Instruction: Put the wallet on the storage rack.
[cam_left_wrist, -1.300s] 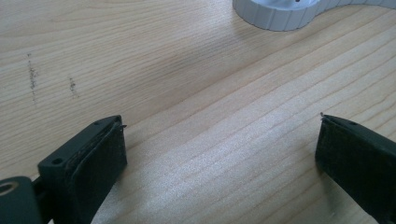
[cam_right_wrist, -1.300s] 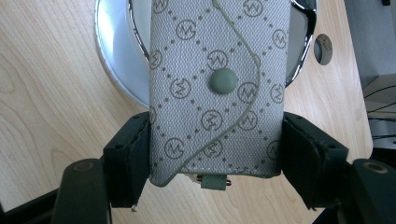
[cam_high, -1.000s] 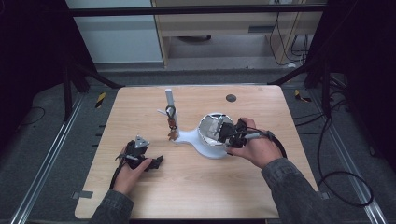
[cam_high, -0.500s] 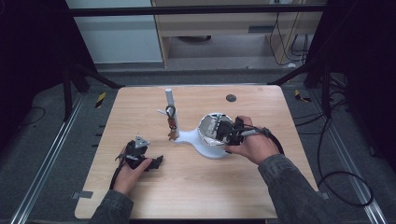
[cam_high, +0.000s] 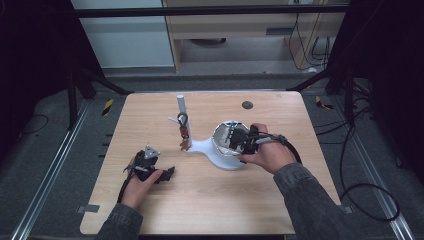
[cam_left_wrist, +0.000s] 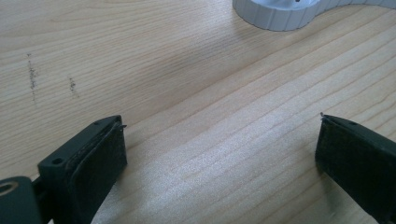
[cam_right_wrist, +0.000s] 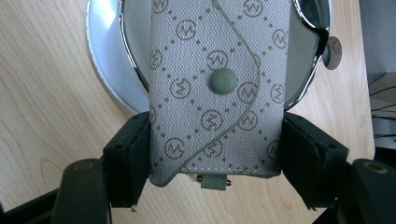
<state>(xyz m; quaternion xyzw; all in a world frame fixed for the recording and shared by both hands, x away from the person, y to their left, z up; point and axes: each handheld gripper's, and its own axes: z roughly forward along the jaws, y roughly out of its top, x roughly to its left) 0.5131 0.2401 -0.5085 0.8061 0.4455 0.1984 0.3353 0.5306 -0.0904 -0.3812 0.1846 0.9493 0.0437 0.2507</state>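
A grey patterned key pouch with a snap button lies between the jaws of my right gripper, which is shut on it over a shiny round bowl. From above, the right gripper reaches into the bowl on the white stand base. The stand's white post carries a hanging dark ring with a brown strap. My left gripper rests on the table at the front left, open, with bare wood between its jaws.
The wooden table has a small dark round hole near its far edge. The white base's rim lies ahead of the left gripper. Cables trail off the table's right side. Metal rails run along both sides.
My right hand and gripper have shifted slightly to the left, deeper over the bowl with the pouch. The left gripper has stayed still.
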